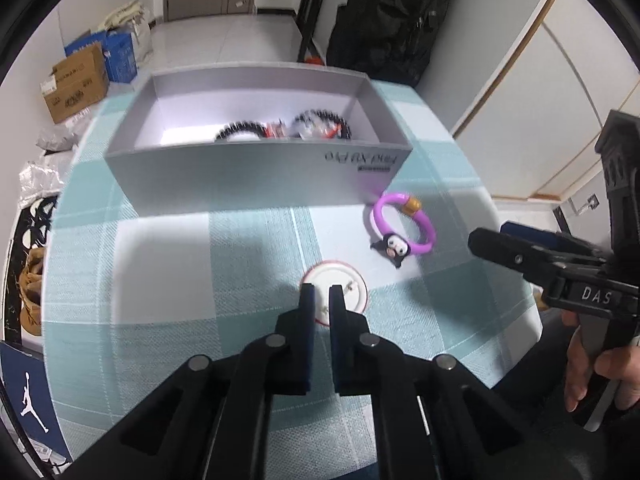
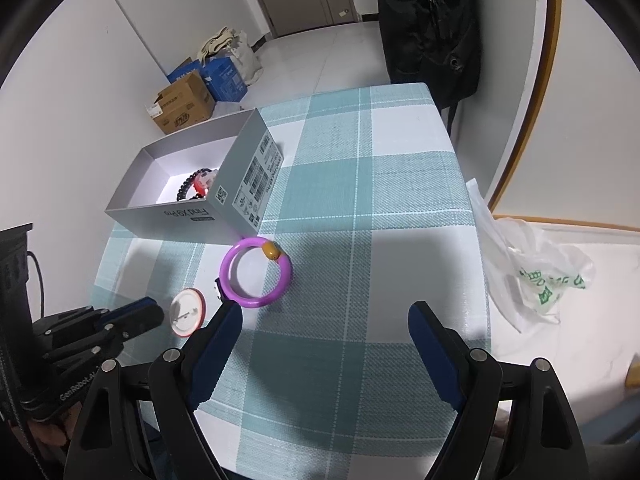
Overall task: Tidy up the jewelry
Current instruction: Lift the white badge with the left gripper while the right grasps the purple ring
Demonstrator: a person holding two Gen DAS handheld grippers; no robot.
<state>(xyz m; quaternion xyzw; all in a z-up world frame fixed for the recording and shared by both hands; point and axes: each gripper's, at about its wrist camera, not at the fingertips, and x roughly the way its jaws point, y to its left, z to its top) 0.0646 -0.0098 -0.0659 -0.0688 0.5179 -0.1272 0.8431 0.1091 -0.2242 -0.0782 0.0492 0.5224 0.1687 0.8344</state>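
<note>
A round white pin badge [image 1: 346,282] with a red rim lies back-up on the checked cloth. My left gripper [image 1: 322,294] is shut on the badge's near edge, one finger on each side of the rim. In the right wrist view the left gripper [image 2: 154,314] meets the badge [image 2: 188,312] from the left. A purple bangle [image 1: 382,205] with an orange bead and a black-and-white penguin charm [image 1: 394,246] lies to the right, near the grey box [image 1: 256,176]. My right gripper [image 2: 324,308] stands open just short of the bangle [image 2: 226,276], nothing between its fingers.
The open grey box [image 2: 172,220] holds dark beaded bracelets [image 1: 240,128] and small red-and-white pieces. A white plastic bag [image 2: 532,272] lies off the table's right edge. Cardboard boxes [image 1: 76,80] stand on the floor behind. A hand [image 1: 596,372] holds the right gripper's handle.
</note>
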